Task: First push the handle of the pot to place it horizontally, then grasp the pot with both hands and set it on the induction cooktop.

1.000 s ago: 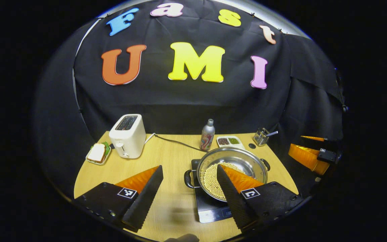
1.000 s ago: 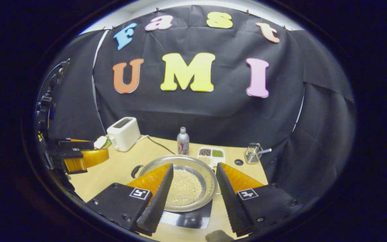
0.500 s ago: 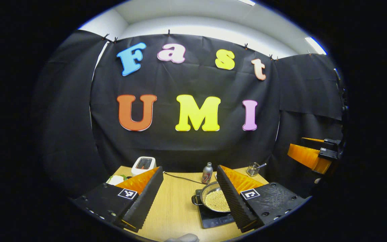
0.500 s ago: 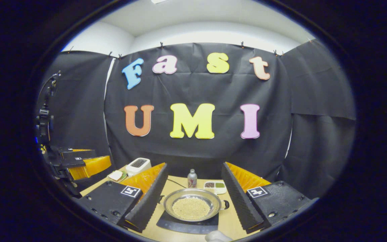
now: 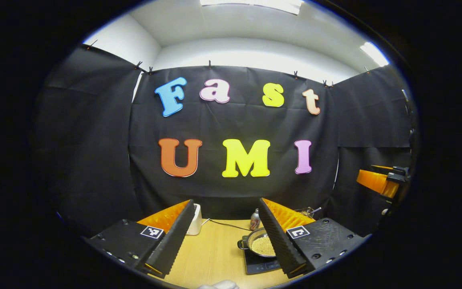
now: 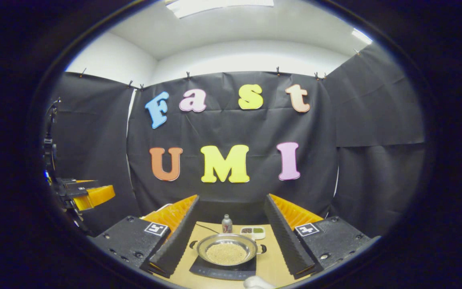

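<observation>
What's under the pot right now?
The pot, holding small pale beads, sits on the induction cooktop on the table. The cooktop surface under the pot is covered.

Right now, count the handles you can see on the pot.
2: one on the pot's left side, one on its right, over the induction cooktop.

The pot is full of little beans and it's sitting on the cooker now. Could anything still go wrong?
Maybe two things. The pot sits a bit toward the back of the induction cooktop, so a bump could slide it and scatter the beans. A spray can and a divided dish stand close behind it, so a nudge backward might knock them.
</observation>
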`<state>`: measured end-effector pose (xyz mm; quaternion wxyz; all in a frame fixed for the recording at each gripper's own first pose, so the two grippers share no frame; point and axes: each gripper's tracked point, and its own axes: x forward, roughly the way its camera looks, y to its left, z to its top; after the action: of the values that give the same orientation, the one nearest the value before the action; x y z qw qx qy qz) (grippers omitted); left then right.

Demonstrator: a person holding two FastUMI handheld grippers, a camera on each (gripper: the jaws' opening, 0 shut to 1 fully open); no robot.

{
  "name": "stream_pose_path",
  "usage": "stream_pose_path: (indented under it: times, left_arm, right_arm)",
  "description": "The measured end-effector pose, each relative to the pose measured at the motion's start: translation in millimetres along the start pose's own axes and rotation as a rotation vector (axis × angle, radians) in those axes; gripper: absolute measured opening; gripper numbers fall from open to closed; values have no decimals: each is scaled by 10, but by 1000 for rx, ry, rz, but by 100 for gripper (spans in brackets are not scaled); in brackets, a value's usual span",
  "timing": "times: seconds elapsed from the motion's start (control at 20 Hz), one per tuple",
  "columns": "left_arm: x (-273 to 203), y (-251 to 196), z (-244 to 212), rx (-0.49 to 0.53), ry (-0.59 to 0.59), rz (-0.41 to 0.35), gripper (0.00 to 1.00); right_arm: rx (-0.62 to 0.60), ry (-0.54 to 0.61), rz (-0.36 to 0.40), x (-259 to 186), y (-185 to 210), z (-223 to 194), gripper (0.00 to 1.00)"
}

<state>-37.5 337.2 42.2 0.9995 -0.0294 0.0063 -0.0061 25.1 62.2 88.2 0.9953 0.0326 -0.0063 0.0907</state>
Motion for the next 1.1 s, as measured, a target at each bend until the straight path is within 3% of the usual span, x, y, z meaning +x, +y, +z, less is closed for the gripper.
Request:
stream_pose_path:
  times: [0.2,1.1]
  left_arm:
    - [-276,60,-25,8,-32,93,95]
    - [-562,-733,-185,11,-2,79,95]
  right_arm:
    - [-11,3,-23,-138,-350,-48,99]
    - [13,21,-7,-414,-996,-271,100]
